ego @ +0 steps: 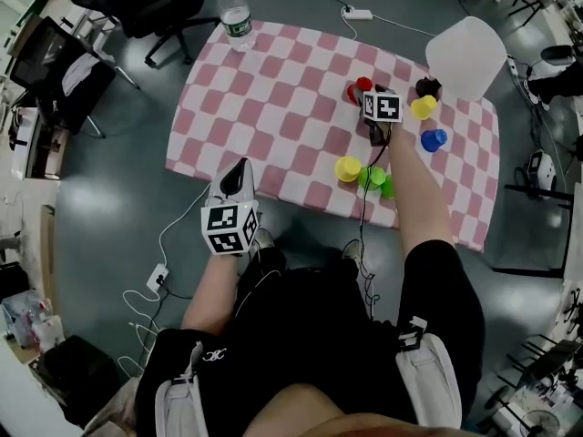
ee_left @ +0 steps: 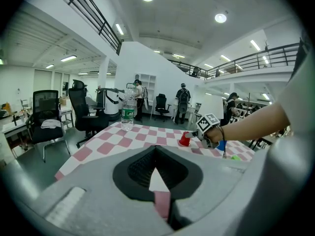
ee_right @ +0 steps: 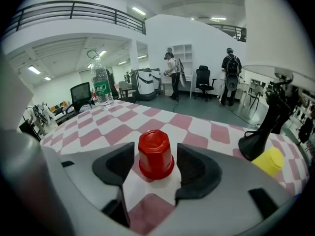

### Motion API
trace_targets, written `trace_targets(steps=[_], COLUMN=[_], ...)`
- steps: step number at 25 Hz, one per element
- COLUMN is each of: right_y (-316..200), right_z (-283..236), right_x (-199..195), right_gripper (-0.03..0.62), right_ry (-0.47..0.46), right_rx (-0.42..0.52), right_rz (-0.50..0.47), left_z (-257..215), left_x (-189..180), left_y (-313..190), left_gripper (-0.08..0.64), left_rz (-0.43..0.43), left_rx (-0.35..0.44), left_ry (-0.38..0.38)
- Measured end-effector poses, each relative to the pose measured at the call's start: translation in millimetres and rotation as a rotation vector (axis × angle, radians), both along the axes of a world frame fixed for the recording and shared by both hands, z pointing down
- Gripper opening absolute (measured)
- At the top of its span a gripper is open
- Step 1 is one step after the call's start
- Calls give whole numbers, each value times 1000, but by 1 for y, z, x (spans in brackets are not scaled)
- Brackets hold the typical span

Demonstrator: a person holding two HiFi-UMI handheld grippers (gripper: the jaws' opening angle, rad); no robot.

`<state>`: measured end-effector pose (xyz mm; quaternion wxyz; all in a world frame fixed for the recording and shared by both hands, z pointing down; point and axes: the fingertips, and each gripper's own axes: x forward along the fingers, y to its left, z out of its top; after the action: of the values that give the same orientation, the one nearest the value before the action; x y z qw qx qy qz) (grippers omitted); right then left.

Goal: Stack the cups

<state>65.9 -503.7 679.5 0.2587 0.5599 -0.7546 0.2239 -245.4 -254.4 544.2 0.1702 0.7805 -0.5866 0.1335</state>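
Red cup (ee_right: 155, 154) stands upside down on the pink-and-white checked tablecloth (ego: 273, 107), toward the far side of the table, directly between the jaws of the right gripper (ee_right: 157, 180). Those jaws are wide apart, one on either side of the cup, and neither pad touches it. To its right sit a black cup (ego: 426, 86) and a yellow cup (ego: 423, 107), with a blue cup (ego: 434, 139) nearer the person. A second yellow cup (ego: 348, 168) and two green cups (ego: 373, 177) cluster by the near edge, beside the right forearm. The left gripper (ee_left: 156, 154) hangs at the table's near left edge, its jaws closed together with nothing in them. A water bottle (ego: 235, 12) stands at the far left corner.
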Motion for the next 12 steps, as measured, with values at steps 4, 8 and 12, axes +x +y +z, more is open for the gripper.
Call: trace_targets(steps=[4,8,12], right_y=[-6,-9,-6], right_z=[7,2,-17], right_x=[-1,1,-1], right_gripper=[258,218,218], right_ry=[28,21,12], right_rx=[-5,20,54], right_rz=[-10,18,4], left_z=[0,-2,-12], left_x=[-2,-3,1], left_y=[-1,-2,-3], left_gripper=[15,15,15], left_rz=[-6,-7,-8], left_rx=[-3,1,18], left_ry=[-5,-10,-5])
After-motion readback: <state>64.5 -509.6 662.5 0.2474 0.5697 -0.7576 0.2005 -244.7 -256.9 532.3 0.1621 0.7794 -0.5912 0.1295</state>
